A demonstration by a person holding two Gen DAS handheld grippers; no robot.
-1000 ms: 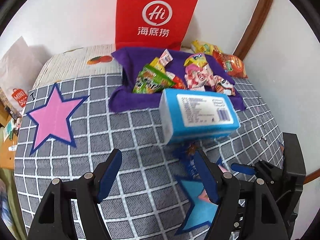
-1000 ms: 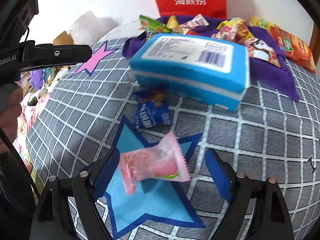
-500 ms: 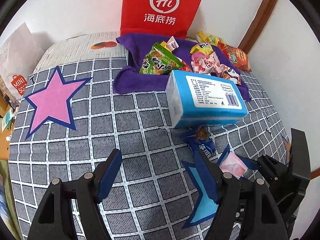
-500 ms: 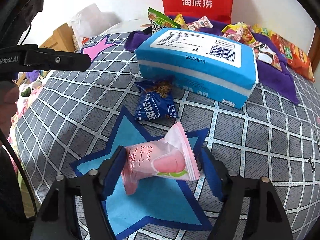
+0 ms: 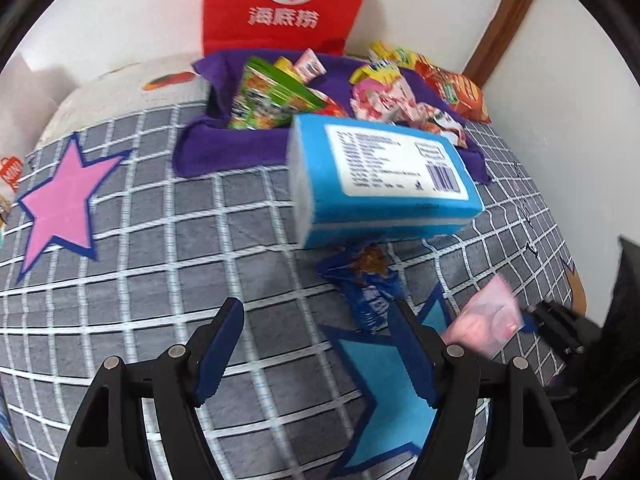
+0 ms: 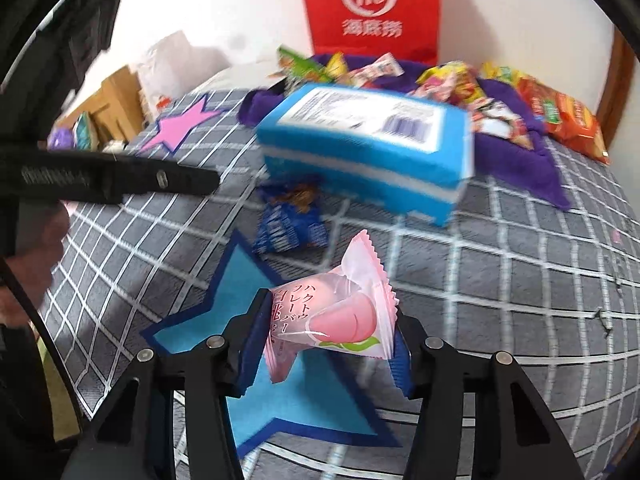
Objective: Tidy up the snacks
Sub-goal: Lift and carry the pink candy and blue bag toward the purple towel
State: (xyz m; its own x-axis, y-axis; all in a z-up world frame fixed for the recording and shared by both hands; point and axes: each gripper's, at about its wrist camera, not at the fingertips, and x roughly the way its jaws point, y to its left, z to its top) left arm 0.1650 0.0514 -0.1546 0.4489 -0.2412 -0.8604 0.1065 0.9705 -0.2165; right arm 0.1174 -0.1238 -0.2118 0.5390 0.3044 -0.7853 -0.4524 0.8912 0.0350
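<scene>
A pink peach snack packet [image 6: 360, 272] sits between the blue pads of my right gripper [image 6: 329, 320]. The jaws are closing and press on its sides, and it is raised above the light blue star [image 6: 280, 408]. The left wrist view shows the same packet [image 5: 484, 324] at the right. My left gripper [image 5: 316, 312] stands open over the grey checked cloth [image 5: 160, 280] with nothing between its fingers. A dark blue snack packet [image 5: 368, 280] lies just beyond its right finger, in front of a blue tissue pack [image 5: 384, 184].
Several snack bags lie piled on a purple cloth [image 5: 208, 148] behind the tissue pack. A red paper bag [image 5: 280, 0] stands against the wall. A pink star [image 5: 60, 204] lies at the left. A person's hand [image 6: 36, 256] holds the left gripper.
The right jaws have come together on the pink packet and lifted it off the blue star. The left gripper has dropped lower and nearer the dark blue packet, still open.
</scene>
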